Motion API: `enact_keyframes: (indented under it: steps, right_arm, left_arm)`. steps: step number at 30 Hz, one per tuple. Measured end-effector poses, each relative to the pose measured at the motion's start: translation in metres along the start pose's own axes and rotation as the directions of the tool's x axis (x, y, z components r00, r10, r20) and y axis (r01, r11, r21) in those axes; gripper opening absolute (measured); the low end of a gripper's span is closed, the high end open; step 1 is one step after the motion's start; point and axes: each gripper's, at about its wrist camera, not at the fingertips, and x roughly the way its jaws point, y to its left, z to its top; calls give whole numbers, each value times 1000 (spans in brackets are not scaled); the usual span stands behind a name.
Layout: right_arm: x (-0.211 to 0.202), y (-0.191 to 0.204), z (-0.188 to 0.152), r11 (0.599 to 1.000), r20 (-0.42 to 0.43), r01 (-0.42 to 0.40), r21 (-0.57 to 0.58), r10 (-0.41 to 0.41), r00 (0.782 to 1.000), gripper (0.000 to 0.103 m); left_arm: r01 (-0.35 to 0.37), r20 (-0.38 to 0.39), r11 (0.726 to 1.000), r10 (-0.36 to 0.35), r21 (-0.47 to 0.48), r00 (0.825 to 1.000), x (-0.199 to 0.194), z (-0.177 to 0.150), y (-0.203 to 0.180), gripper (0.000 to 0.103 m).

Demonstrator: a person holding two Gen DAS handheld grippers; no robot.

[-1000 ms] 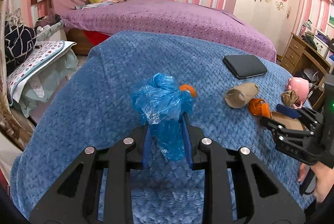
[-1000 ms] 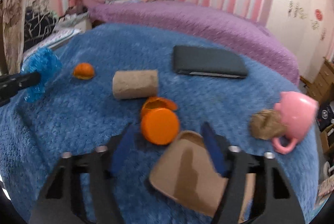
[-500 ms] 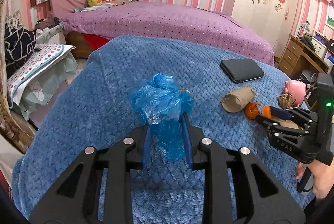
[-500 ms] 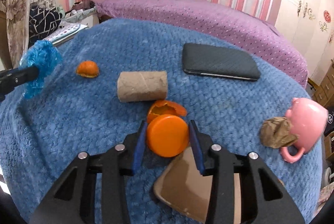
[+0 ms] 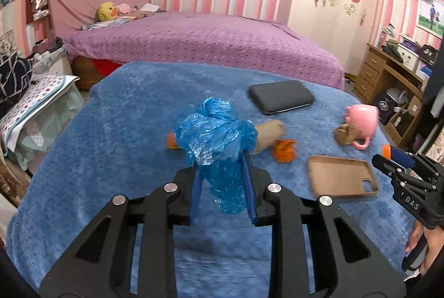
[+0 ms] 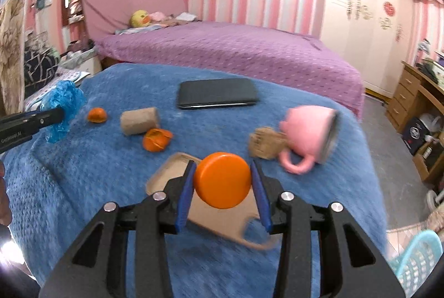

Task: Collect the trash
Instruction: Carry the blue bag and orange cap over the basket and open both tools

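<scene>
My left gripper is shut on a crumpled blue plastic bag, held up over the blue blanket. In the right wrist view the right gripper is shut on a round orange lid, lifted above a tan phone case. On the blanket lie a cardboard tube, a large orange peel, a small peel piece and a crumpled brown paper. The bag shows at the far left of that view.
A pink mug lies tipped beside the brown paper. A black case rests at the far side of the blanket. A light blue basket stands low at the right. Behind is a purple bed; a wooden desk is at the right.
The right gripper's jaws closed on the orange lid and lifted it off the blanket, drawing back over the phone case. The left gripper drew back a little with the bag still held.
</scene>
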Motion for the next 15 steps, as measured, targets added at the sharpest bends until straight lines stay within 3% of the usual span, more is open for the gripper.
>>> enact_keyframes:
  steps: [9, 15]
  right_arm:
    - [-58, -84, -36, 980, 23, 146, 134, -150, 988, 40]
    - [-73, -126, -57, 957, 20, 211, 197, -219, 976, 40]
  left_arm:
    - [118, 4, 990, -119, 75, 993, -10, -11, -83, 25]
    - [153, -13, 979, -153, 133, 988, -12, -28, -130, 25]
